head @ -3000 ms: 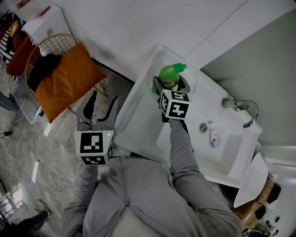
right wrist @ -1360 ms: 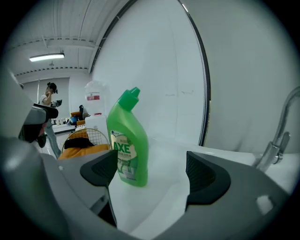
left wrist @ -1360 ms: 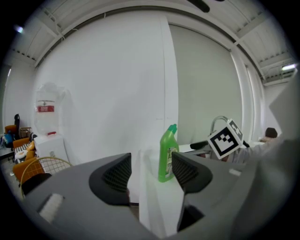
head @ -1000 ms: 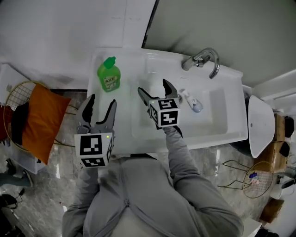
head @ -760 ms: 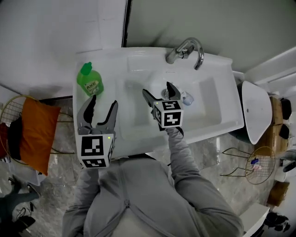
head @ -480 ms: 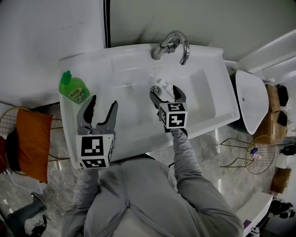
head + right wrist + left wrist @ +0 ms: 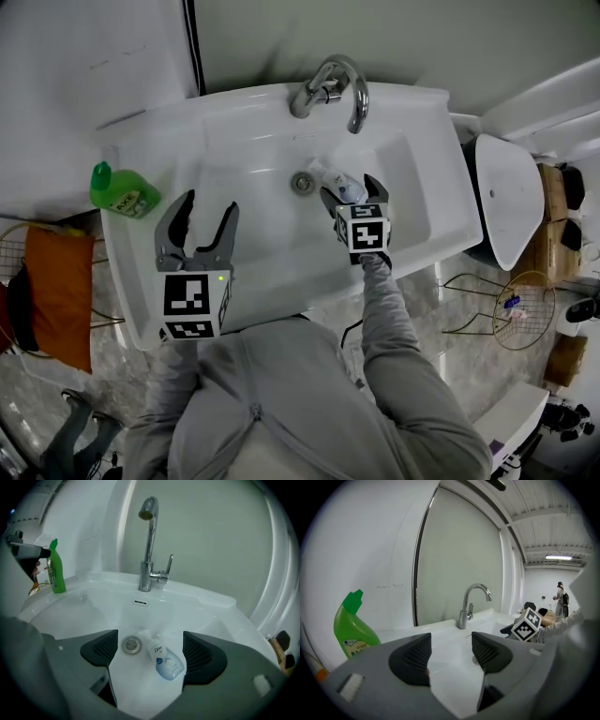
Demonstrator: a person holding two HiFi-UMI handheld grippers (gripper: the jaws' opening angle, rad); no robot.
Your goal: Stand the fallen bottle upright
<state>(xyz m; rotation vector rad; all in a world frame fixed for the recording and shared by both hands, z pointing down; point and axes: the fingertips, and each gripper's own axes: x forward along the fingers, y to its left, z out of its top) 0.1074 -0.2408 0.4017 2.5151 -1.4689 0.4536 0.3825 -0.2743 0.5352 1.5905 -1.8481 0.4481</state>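
Observation:
A small white and pale-blue bottle (image 7: pixel 165 659) lies on its side in the sink basin (image 7: pixel 84 611), just right of the drain (image 7: pixel 131 644); in the head view the bottle (image 7: pixel 338 181) shows beside the drain (image 7: pixel 301 182). My right gripper (image 7: pixel 151 653) hovers open above it, one jaw to each side, pads clear of it; the head view shows this gripper (image 7: pixel 352 192) over the basin. My left gripper (image 7: pixel 203 211) is open and empty over the sink's left part, also seen as the left gripper (image 7: pixel 450 653). A green bottle (image 7: pixel 122 192) stands upright on the left rim.
A chrome faucet (image 7: pixel 328 84) arches over the basin's back edge, close beyond the lying bottle. The wall rises right behind the sink. An orange cushion (image 7: pixel 52 281) on a wire chair sits left of the sink, a white lidded fixture (image 7: pixel 511 202) to the right.
My right gripper left the green bottle on the rim and travelled right and down over the basin to the lying bottle. The left gripper moved in over the sink's left part.

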